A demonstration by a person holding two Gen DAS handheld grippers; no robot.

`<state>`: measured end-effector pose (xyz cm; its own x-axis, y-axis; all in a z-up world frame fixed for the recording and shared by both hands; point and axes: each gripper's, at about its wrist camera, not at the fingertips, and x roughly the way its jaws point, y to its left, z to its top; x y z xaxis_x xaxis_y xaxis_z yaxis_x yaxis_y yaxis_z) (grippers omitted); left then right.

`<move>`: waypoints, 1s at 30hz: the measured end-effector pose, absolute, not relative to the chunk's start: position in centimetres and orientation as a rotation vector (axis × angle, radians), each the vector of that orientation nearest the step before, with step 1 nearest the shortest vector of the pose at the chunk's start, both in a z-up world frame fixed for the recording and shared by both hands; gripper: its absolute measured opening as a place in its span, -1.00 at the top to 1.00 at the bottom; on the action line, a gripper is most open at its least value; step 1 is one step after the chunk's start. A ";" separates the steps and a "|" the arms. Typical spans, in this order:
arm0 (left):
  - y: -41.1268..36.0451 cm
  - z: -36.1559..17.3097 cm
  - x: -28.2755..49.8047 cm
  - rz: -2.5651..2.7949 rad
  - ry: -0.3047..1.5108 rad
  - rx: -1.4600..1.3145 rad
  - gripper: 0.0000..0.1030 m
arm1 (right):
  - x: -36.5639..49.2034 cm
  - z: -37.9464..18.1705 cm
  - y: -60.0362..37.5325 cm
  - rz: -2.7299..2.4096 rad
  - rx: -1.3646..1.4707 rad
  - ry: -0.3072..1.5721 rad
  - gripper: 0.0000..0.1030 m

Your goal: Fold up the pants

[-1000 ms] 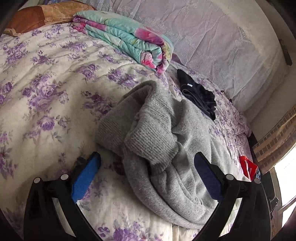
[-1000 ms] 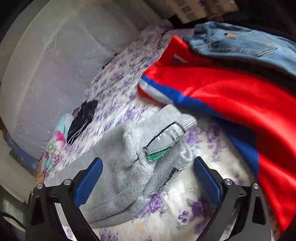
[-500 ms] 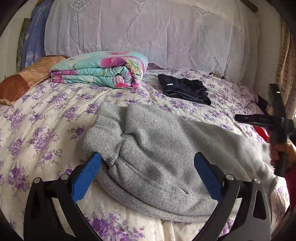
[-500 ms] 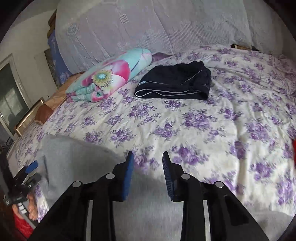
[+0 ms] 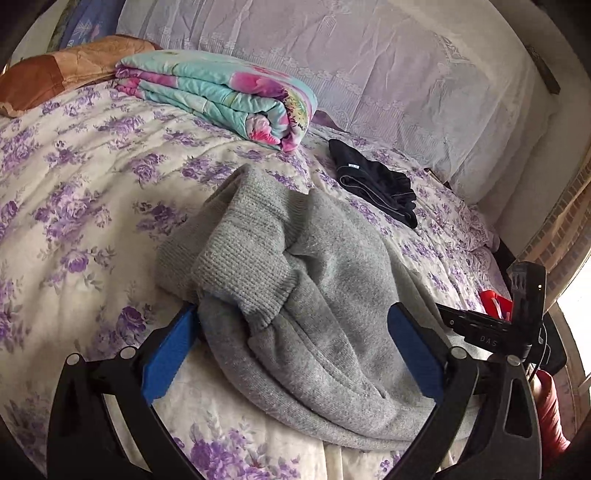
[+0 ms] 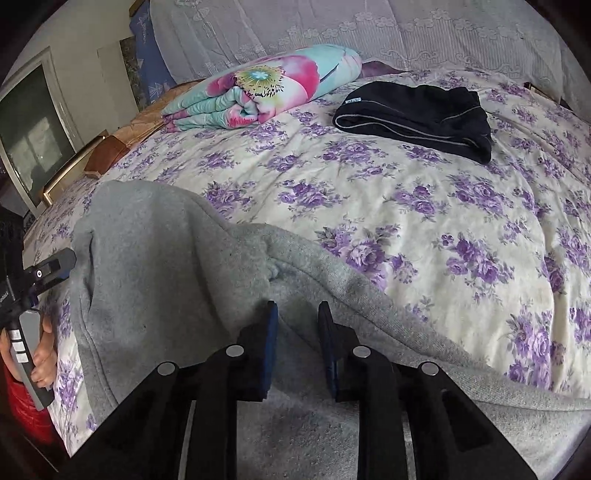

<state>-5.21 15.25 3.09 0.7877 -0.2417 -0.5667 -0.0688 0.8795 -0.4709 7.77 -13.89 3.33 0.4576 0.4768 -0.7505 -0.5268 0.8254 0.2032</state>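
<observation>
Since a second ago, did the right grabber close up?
Yes. The right gripper was wide open over the gray pants near red clothing; now its jaws are narrow, facing the folded black garment.

both wrist cameras are hovering low over the purple-flowered bedspread [image 5: 74, 177], facing the lace-covered headboard [image 6: 406, 33], each looking close across the crumpled grey knit pants [image 5: 314, 295] and sharing the folded floral quilt [image 6: 266, 85].

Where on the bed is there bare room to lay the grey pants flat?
Bare floral bedspread lies between the grey pants and the folded black garment; more sits left of the pants, below the rolled quilt. Crowded: the near edge, where both claws work.
</observation>
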 end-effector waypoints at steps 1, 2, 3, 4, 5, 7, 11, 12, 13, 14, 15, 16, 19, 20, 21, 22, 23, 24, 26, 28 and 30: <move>15.4 3.0 -5.2 -0.098 0.667 -0.507 -0.91 | 8.5 3.4 -13.9 0.649 -0.009 0.916 0.54; 15.5 2.9 -5.1 -0.098 0.669 -0.518 -0.91 | 9.1 3.4 -14.0 0.685 0.053 0.932 0.54; 15.7 2.9 -5.1 -0.098 0.668 -0.526 -0.91 | 9.7 3.2 -14.1 0.725 0.119 0.957 0.54; 15.7 2.9 -5.1 -0.097 0.666 -0.531 -0.91 | 10.2 3.0 -14.3 0.758 0.185 0.983 0.54; 15.8 2.9 -5.1 -0.098 0.666 -0.533 -0.91 | 10.6 2.7 -14.3 0.783 0.234 1.006 0.53; 15.7 2.8 -5.1 -0.098 0.668 -0.531 -0.91 | 11.3 2.1 -14.4 0.814 0.297 1.034 0.53; 15.4 2.9 -5.2 -0.100 0.667 -0.518 -0.91 | 11.7 1.7 -14.3 0.837 0.342 1.054 0.53; 15.3 2.9 -5.2 -0.102 0.670 -0.515 -0.91 | 11.4 1.9 -13.9 0.830 0.310 1.038 0.55; 15.3 2.9 -5.1 -0.102 0.673 -0.514 -0.91 | 10.9 2.2 -13.5 0.819 0.268 1.011 0.61; 15.3 2.8 -5.1 -0.102 0.675 -0.516 -0.91 | 10.2 2.7 -13.0 0.804 0.220 0.973 0.72; 15.4 2.8 -5.1 -0.102 0.676 -0.519 -0.91 | 9.5 3.4 -12.7 0.789 0.174 0.924 0.81; 15.5 2.8 -5.1 -0.103 0.677 -0.524 -0.91 | 9.1 4.3 -12.5 0.772 0.138 0.872 0.82; 15.6 2.7 -5.0 -0.102 0.680 -0.532 -0.91 | 10.6 6.0 -12.8 0.672 0.104 0.791 0.85; 15.6 2.7 -5.0 -0.101 0.680 -0.531 -0.91 | 11.6 5.9 -12.8 0.630 0.085 0.791 0.86; 15.6 2.7 -5.0 -0.100 0.681 -0.530 -0.91 | 12.7 5.4 -12.6 0.571 0.048 0.798 1.00; 15.5 2.7 -5.0 -0.100 0.682 -0.529 -0.91 | 13.8 4.5 -12.4 0.541 0.020 0.823 1.00; 15.6 2.7 -4.9 -0.099 0.685 -0.530 -0.91 | 14.9 3.2 -12.3 0.538 0.026 0.873 1.00; 15.6 2.6 -4.9 -0.100 0.687 -0.532 -0.91 | 15.8 1.8 -12.5 0.546 0.055 0.938 1.00; 15.7 2.6 -4.8 -0.105 0.689 -0.539 -0.91 | 16.0 1.8 -13.7 0.544 0.121 0.936 1.00; 15.9 2.5 -4.9 -0.108 0.687 -0.548 -0.91 | 14.4 4.2 -15.1 0.513 0.131 0.823 1.00; 15.9 2.6 -4.8 -0.112 0.686 -0.552 -0.91 | 11.9 6.7 -15.2 0.551 0.105 0.744 0.99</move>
<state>-4.85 15.94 2.55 0.7736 -0.2750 -0.5709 -0.0797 0.8515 -0.5183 11.88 -15.25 6.67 0.6014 0.5110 -0.6141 -0.4386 0.8537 0.2808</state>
